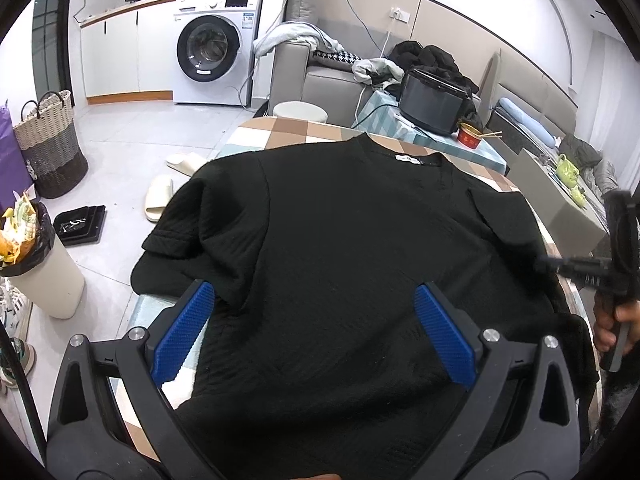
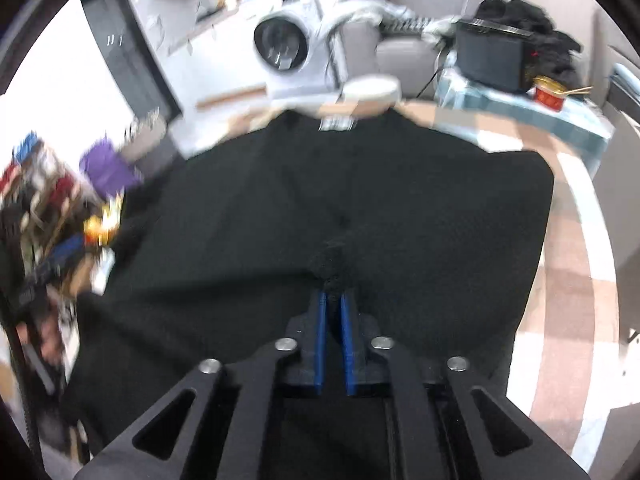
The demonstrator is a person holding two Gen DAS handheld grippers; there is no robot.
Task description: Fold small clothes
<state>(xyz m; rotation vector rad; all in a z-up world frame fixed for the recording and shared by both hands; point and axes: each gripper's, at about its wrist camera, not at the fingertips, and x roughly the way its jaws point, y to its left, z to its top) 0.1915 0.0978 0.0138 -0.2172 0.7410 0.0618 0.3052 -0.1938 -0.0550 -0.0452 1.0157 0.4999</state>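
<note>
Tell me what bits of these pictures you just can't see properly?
- Left wrist view: the near hem of the black shirt is hidden by the left gripper, whose jaws stand wide open.
- Left wrist view: the tag at the collar is too small to read.
- Right wrist view: motion blur smears the clutter at the left.
- Right wrist view: the right gripper pinches a bunch of shirt; the table underneath is covered.
</note>
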